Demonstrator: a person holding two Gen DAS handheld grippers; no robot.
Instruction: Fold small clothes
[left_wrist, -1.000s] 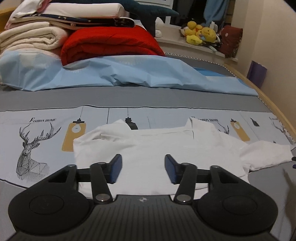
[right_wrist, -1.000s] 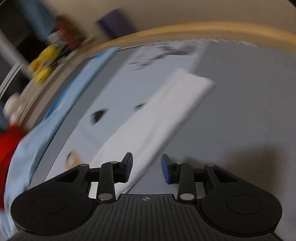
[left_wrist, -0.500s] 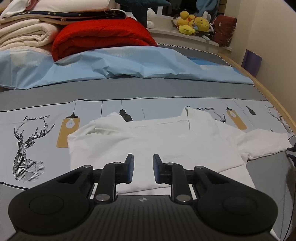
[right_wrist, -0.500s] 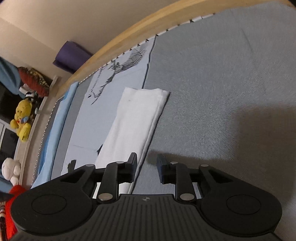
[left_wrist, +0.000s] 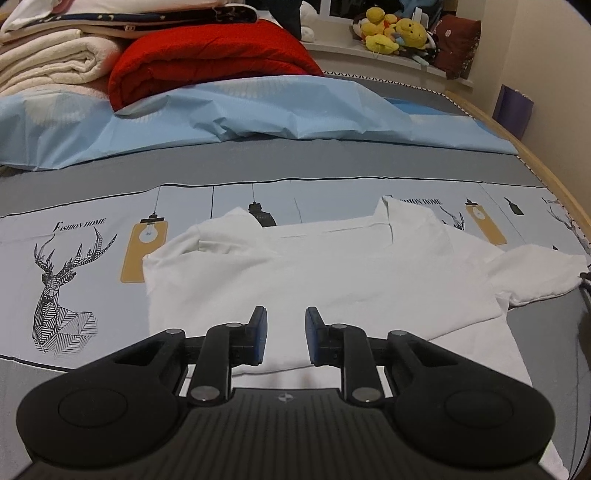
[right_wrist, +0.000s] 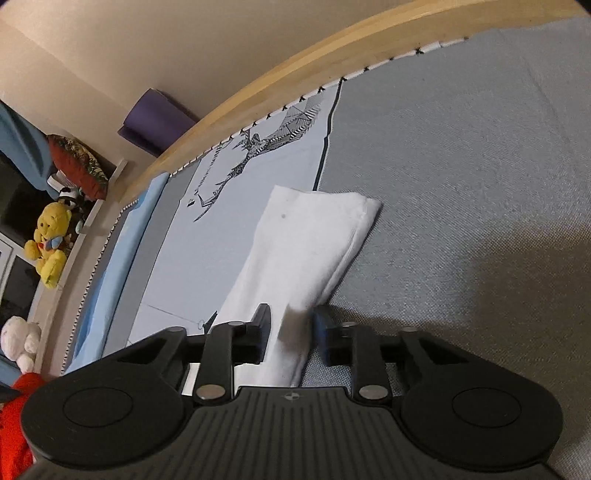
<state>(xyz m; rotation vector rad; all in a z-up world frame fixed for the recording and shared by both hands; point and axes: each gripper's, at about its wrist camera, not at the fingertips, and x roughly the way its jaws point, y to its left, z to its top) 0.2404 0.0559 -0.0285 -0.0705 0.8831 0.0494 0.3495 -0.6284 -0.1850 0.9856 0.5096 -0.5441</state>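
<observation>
White shirt (left_wrist: 332, 273) lay spread flat on the bed (left_wrist: 258, 170), collar away from the cameras, one sleeve (right_wrist: 306, 251) stretched out sideways; laid out so, presumably, for folding inward. Right claw (right_wrist: 291, 332) was closing on that sleeve, a raised ridge of white cloth between its fingers, though full pad contact was unclear. Left claw (left_wrist: 282, 334) hovered over the shirt's near hem, fingers narrowly apart, nothing pinched between them. Folded quilts were stacked at the bed's far end.
</observation>
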